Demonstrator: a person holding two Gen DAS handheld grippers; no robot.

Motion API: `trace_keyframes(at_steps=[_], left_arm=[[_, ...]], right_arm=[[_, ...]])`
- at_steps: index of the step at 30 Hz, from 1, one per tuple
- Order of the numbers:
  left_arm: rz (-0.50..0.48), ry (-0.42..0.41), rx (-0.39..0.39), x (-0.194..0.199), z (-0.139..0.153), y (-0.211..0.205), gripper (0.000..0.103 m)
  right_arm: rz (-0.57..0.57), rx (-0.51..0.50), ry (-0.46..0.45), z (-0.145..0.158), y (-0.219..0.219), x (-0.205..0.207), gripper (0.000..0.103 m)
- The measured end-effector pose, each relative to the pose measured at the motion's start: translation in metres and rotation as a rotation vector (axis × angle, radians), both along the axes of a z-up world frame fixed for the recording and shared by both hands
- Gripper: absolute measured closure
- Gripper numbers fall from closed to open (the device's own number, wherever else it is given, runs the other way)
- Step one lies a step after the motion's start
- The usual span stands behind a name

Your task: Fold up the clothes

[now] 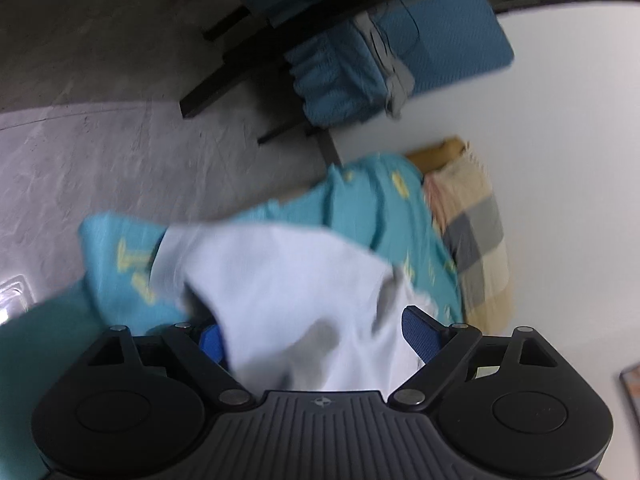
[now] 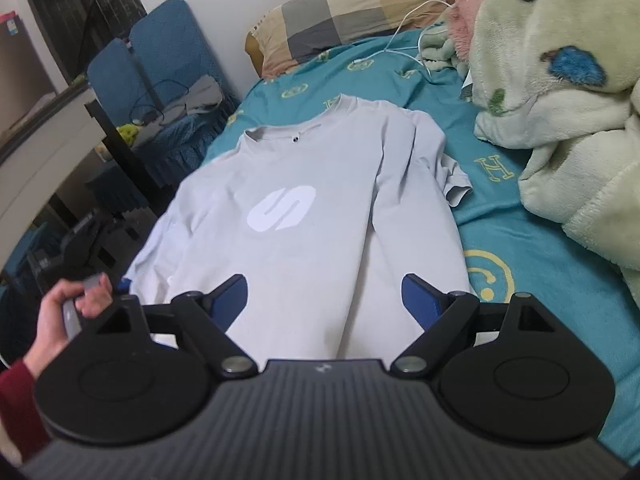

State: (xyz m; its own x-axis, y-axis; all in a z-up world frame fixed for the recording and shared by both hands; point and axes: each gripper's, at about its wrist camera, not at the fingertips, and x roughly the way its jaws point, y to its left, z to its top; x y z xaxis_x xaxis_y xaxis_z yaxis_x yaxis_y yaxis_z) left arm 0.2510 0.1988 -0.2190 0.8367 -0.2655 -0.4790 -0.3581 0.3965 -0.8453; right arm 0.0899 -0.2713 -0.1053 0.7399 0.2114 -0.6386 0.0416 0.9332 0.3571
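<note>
A pale grey T-shirt (image 2: 312, 208) with a white logo lies face up on the teal bedsheet (image 2: 520, 248), collar toward the pillow, its right sleeve spread out. My right gripper (image 2: 324, 292) is open just above the shirt's lower hem, touching nothing. In the left wrist view my left gripper (image 1: 316, 336) has its blue pads wide apart, with a fold of the shirt (image 1: 288, 292) lying between them and partly covering the left pad. The left view is blurred by motion.
A checked pillow (image 2: 348, 12) lies at the bed's head, and it also shows in the left wrist view (image 1: 472, 236). A fluffy green blanket (image 2: 560, 112) is piled on the right. A white cable (image 2: 404, 36) crosses the sheet. Blue-covered chairs (image 2: 160, 80) stand left of the bed. A person's hand (image 2: 68, 312) is at lower left.
</note>
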Motion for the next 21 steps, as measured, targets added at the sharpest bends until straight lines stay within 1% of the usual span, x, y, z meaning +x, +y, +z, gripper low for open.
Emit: trace_keyframes(at_steps=[2, 4, 6, 7, 8, 9, 10, 11, 12, 13, 14, 16, 17, 20, 21], left_arm=[[0.001, -0.012, -0.008, 0.013, -0.008, 0.007, 0.022], [-0.004, -0.022, -0.026, 0.025, -0.014, 0.014, 0.023], [-0.022, -0.029, -0.050, 0.040, -0.019, 0.020, 0.024], [-0.027, -0.027, -0.052, 0.046, -0.020, 0.022, 0.026], [-0.024, -0.021, -0.046, 0.052, -0.021, 0.022, 0.033], [-0.021, -0.009, -0.033, 0.058, -0.022, 0.023, 0.045], [-0.021, 0.007, -0.016, 0.062, -0.022, 0.023, 0.053], [-0.024, 0.019, 0.006, 0.066, -0.021, 0.023, 0.068], [-0.027, 0.029, 0.029, 0.069, -0.021, 0.023, 0.086], [-0.034, 0.045, 0.068, 0.072, -0.019, 0.023, 0.097], [-0.040, 0.057, 0.121, 0.074, -0.013, 0.021, 0.100], [-0.048, 0.065, 0.220, 0.076, -0.001, 0.017, 0.100], [-0.049, 0.058, 0.252, 0.074, 0.007, 0.015, 0.100], [-0.057, 0.031, 0.385, 0.068, 0.037, 0.003, 0.100], [-0.066, 0.012, 0.457, 0.066, 0.050, -0.004, 0.100]], right_arm=[[-0.007, 0.005, 0.021, -0.006, 0.000, 0.004, 0.017], [-0.013, 0.014, 0.039, -0.011, 0.000, 0.009, 0.017], [-0.010, 0.005, 0.043, -0.013, 0.002, 0.013, 0.017], [-0.007, -0.003, 0.042, -0.014, 0.005, 0.015, 0.017], [-0.004, -0.007, 0.043, -0.014, 0.006, 0.016, 0.017], [-0.002, -0.010, 0.044, -0.015, 0.007, 0.017, 0.017], [-0.001, -0.012, 0.045, -0.015, 0.008, 0.019, 0.017], [-0.001, -0.013, 0.046, -0.015, 0.009, 0.020, 0.017], [-0.002, -0.013, 0.048, -0.016, 0.009, 0.020, 0.017], [-0.004, -0.013, 0.050, -0.016, 0.010, 0.021, 0.017], [-0.006, -0.012, 0.052, -0.016, 0.010, 0.021, 0.017], [-0.010, -0.012, 0.046, -0.014, 0.010, 0.021, 0.017], [-0.012, -0.011, 0.043, -0.013, 0.009, 0.020, 0.017], [-0.018, 0.005, 0.032, -0.009, 0.007, 0.017, 0.017], [-0.019, 0.013, 0.027, -0.007, 0.006, 0.016, 0.017]])
